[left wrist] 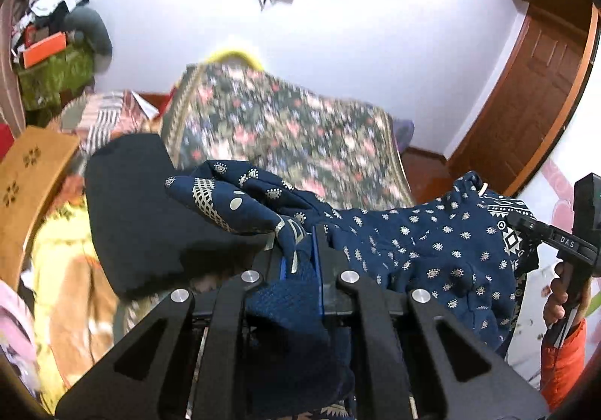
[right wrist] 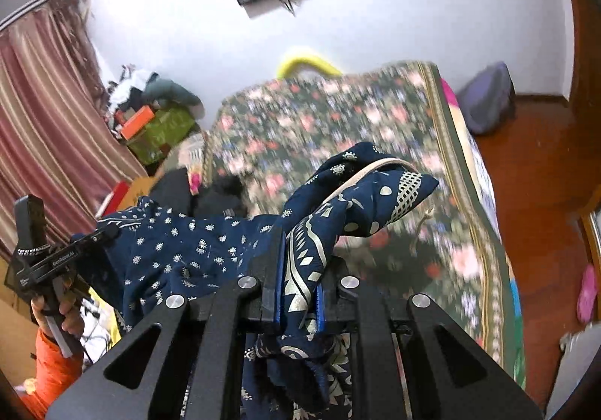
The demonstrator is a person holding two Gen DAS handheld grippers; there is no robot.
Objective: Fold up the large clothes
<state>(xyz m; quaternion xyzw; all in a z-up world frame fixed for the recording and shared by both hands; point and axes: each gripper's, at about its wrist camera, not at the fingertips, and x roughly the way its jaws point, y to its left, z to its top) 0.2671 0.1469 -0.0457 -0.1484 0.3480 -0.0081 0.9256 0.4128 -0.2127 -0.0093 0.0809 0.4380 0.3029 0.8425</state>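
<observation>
Two claws, one garment: the navy printed garment (left wrist: 432,243) is hanging in the air between them, above the bed with the floral bedspread (left wrist: 285,134).
Handling: it is looking thin, soft and light, drooping and bunching freely, so it is likely sliding and creasing easily.
Left claw (left wrist: 300,251): is pinching a bunched edge of the cloth.
Right claw (right wrist: 298,281): is clamping a patterned border.
Where to hold: corners or the border hem, kept taut between both hands.

Both wrist views close above bed (left wrist: 285,142)
</observation>
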